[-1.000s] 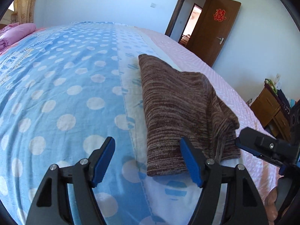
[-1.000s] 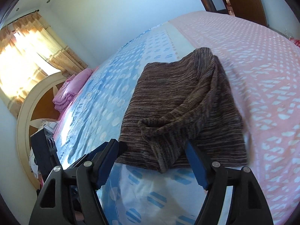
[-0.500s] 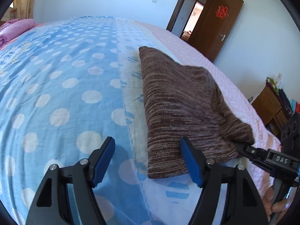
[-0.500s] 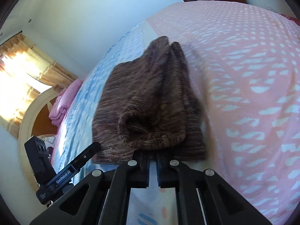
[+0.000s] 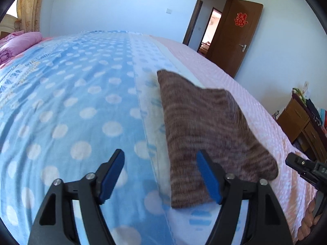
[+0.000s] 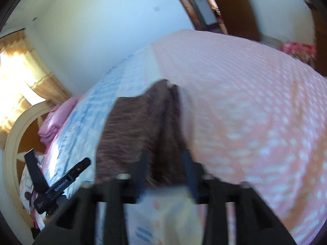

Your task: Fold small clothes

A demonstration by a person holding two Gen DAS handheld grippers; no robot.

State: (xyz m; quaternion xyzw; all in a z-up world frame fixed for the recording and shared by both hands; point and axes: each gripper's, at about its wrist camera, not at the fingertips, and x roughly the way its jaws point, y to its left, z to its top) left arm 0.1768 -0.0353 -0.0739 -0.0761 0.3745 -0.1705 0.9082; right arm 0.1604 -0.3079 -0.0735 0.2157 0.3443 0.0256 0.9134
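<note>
The left gripper (image 5: 160,175) hovers low over the bed, its jaws spread wide with nothing between them; its right blue pad (image 5: 208,176) stands in front of the near edge of the brown sweater (image 5: 206,134), and whether it touches the knit cannot be told. The sweater lies folded on the bedspread (image 5: 67,102), along the pale strip where the blue dotted part meets the pink part, its near end toward both grippers.

The right wrist view is blurred. There the right gripper (image 6: 165,163) has its fingers partly apart, with the near end of the sweater (image 6: 132,126) bunched up between them; whether they press the knit cannot be made out. The left gripper (image 6: 61,183) shows at the lower left of that view.

Farther off, a pink blanket (image 5: 18,42) sits at the head of the bed, a curtain (image 5: 28,12) hangs behind it, and a brown door (image 5: 235,36) stands open in the far wall.
</note>
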